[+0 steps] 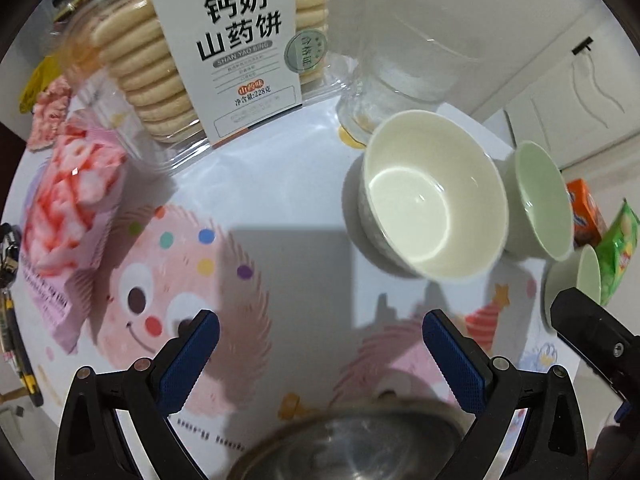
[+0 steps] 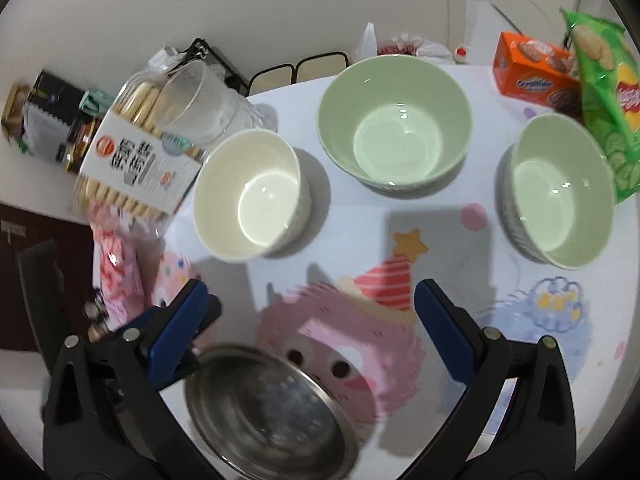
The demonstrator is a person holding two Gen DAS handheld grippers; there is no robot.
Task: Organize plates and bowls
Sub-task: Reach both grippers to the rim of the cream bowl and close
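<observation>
Since both grippers hover empty w/ fingers wide apart, nothing is held: right gripper (image 2: 312, 316) and left gripper (image 1: 320, 344) sit over the tablecloth (image 2: 460, 264). Steel bowl (image 2: 272, 412) lies at 6 o'clock, white bowl (image 2: 250, 194) at 11, green bowls (image 2: 394, 124) and (image 2: 560, 190) at 12 and 2, all upright, apart, prob. awaiting stacking.

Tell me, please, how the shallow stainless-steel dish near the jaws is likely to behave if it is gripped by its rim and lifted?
The shallow stainless-steel dish looks thin-walled, so it is probably light and stiff. Its polished, reflective surface suggests the rim may slip between the pads. Being wide and shallow, it would likely tilt if gripped at one edge, though it seems unlikely to break.
</observation>
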